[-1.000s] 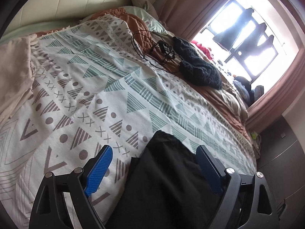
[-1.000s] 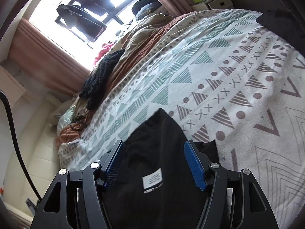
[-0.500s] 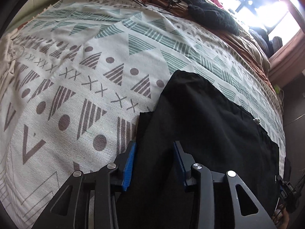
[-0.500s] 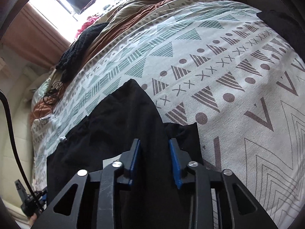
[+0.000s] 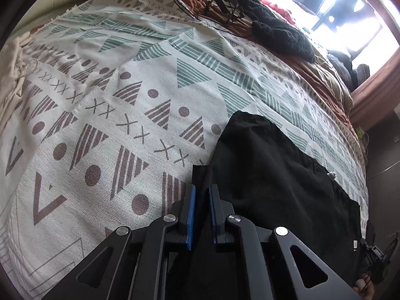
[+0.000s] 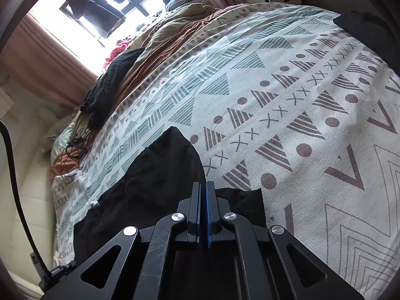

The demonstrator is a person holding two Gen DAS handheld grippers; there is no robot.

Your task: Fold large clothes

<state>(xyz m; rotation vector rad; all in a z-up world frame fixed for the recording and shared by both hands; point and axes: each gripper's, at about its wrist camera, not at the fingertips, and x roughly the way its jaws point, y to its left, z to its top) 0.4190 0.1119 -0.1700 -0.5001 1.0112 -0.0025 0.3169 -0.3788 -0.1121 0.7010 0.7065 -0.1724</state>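
Flat, the black garment (image 5: 275,175) drapes the patterned bedspread (image 5: 125,75).

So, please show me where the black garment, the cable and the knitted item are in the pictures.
Black garment (image 5: 270,165), left wrist view, on its flat middle.
Cable (image 5: 220,2), left wrist view, on the tangled part.
Knitted item (image 6: 112,82), right wrist view, on its dark middle, beside the brown bedding.

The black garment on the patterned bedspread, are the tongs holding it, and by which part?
Yes. Both tongs are shut on the black fabric garment: left tongs and right tongs each pinch its near edge.
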